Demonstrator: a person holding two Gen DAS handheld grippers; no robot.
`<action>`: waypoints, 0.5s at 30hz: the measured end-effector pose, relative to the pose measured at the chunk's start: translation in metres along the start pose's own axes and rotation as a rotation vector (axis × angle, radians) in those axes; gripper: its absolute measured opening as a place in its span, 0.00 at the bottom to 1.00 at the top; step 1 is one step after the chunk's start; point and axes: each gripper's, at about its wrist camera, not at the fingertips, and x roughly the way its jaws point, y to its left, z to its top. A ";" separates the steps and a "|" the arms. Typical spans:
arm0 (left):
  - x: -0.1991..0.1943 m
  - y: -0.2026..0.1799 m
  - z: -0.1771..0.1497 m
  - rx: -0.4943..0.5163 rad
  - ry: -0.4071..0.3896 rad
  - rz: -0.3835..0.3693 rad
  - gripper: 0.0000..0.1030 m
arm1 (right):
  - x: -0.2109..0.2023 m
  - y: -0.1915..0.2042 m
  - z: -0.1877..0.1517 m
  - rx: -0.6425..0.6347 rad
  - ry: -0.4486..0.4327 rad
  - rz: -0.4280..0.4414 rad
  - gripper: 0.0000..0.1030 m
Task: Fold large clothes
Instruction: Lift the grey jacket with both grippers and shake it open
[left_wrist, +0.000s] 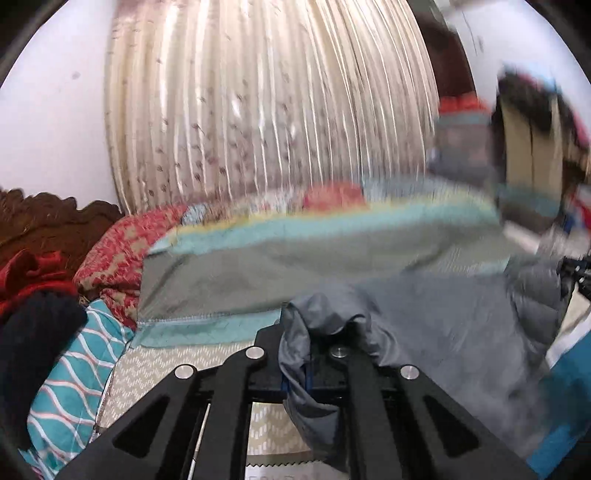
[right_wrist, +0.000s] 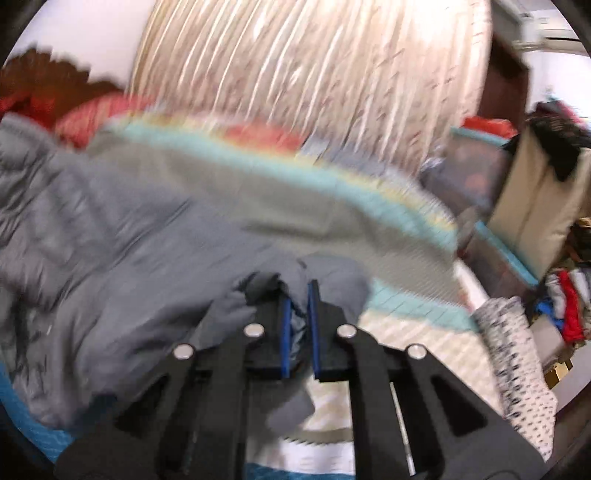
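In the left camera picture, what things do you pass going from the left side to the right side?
Dark navy cloth → teal wavy-striped fabric → red patterned cloth → left hand-held gripper pinching the grey jacket → beige box.

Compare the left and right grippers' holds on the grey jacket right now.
The left gripper has grey jacket fabric bunched over its fingertips, hiding the blue pads; the right gripper shows both blue pads with cloth between them. The left's fabric hangs down through the jaws; the right's bunches ahead. Both are shut on the jacket.
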 end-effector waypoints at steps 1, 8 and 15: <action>-0.016 0.003 0.007 -0.027 -0.024 -0.008 0.26 | -0.019 -0.013 0.012 0.014 -0.047 -0.016 0.06; -0.136 0.032 0.062 -0.237 -0.238 -0.092 0.26 | -0.130 -0.086 0.069 0.125 -0.263 -0.083 0.05; -0.223 0.053 0.091 -0.399 -0.342 -0.167 0.26 | -0.209 -0.149 0.082 0.309 -0.349 -0.014 0.06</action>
